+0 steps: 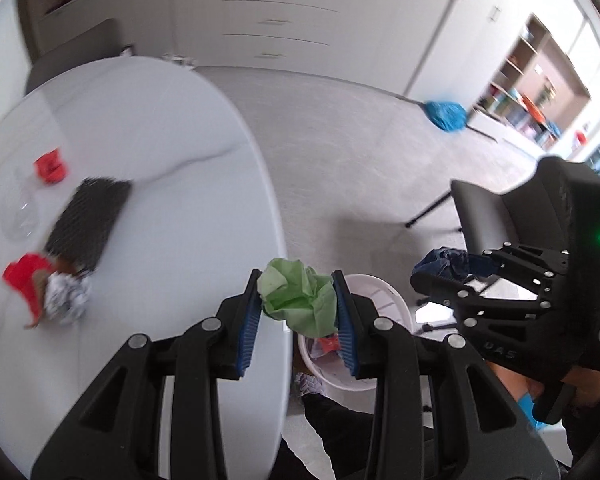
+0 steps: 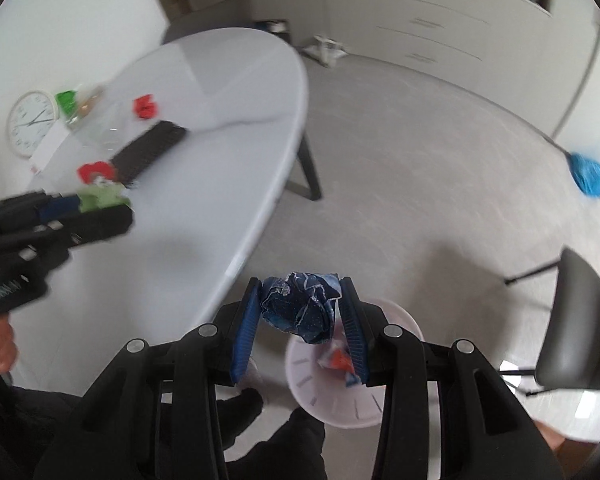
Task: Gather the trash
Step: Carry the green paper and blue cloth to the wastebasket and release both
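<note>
A: What's the biggest thing in sight?

B: The white oval bench [image 1: 148, 152], with grey floor beside it. On the bench lies a black mesh slab [image 1: 89, 224], and near that a red scrap [image 1: 25, 280] touching a crumpled black-and-white wad [image 1: 66, 300]. Farther off sits a small red piece [image 1: 50, 166] beside a clear plastic item [image 1: 20, 212].

A: And off the bench?

B: A dark chair [image 2: 580, 320] stands on the floor, and a white bin [image 2: 340, 380] sits on the floor just past the bench edge, with red and blue scraps inside.

A: What about the left gripper [image 1: 298, 300]?

B: Its blue-padded fingers pinch a crumpled green paper [image 1: 298, 298], held in the air at the bench edge, partly over the bin rim.

A: And the right gripper [image 2: 300, 308]?

B: Its fingers are clamped on a crumpled dark blue wrapper [image 2: 300, 306], held above the bin. From the left wrist view it sits well to the right of the green paper.
</note>
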Available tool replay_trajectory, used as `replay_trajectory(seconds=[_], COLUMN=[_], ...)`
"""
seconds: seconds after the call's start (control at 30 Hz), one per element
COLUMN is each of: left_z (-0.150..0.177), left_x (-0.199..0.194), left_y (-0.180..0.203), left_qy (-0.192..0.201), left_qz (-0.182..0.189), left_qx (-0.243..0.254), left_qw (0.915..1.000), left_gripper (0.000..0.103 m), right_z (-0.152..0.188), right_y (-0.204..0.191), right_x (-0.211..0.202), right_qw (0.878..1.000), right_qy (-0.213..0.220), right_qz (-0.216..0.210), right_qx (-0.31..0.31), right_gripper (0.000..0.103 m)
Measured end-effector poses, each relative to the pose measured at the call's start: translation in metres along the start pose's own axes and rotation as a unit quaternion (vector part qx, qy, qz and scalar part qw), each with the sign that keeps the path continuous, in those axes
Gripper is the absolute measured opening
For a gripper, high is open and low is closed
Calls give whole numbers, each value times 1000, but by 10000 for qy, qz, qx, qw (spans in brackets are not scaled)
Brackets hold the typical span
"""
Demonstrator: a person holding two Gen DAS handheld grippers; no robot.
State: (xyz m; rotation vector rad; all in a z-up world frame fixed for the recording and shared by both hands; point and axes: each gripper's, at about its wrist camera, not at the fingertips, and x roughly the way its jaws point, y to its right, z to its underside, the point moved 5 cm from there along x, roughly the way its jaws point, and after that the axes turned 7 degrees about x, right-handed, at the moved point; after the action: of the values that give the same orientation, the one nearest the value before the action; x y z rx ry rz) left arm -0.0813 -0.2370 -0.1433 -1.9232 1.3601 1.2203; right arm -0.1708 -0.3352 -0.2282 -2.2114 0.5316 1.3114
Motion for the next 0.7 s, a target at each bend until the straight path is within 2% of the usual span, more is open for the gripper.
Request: replay_trajectory(seconds=[0.2, 0.27, 0.47, 0.7], left_z=[-5, -5, -2, 2], left_x=[15, 22, 37, 53], left_y=[32, 39, 61, 103], left_qy=[-240, -341, -611, -785], left_qz=[84, 101, 186, 417], left_qx=[380, 471, 742, 1296], left_qw=[9990, 9983, 9952, 9876], left_gripper=[34, 34, 34, 34], right_z=[37, 45, 53, 51], right_y=[43, 49, 77, 115], right_x=[36, 46, 38, 19], right_qw=[9982, 9971, 9942, 9897], right_qy=[-511, -637, -450, -221], right_qz=[128, 202, 458, 800], right_qx=[282, 365, 866, 1171], right_gripper=[45, 63, 88, 89])
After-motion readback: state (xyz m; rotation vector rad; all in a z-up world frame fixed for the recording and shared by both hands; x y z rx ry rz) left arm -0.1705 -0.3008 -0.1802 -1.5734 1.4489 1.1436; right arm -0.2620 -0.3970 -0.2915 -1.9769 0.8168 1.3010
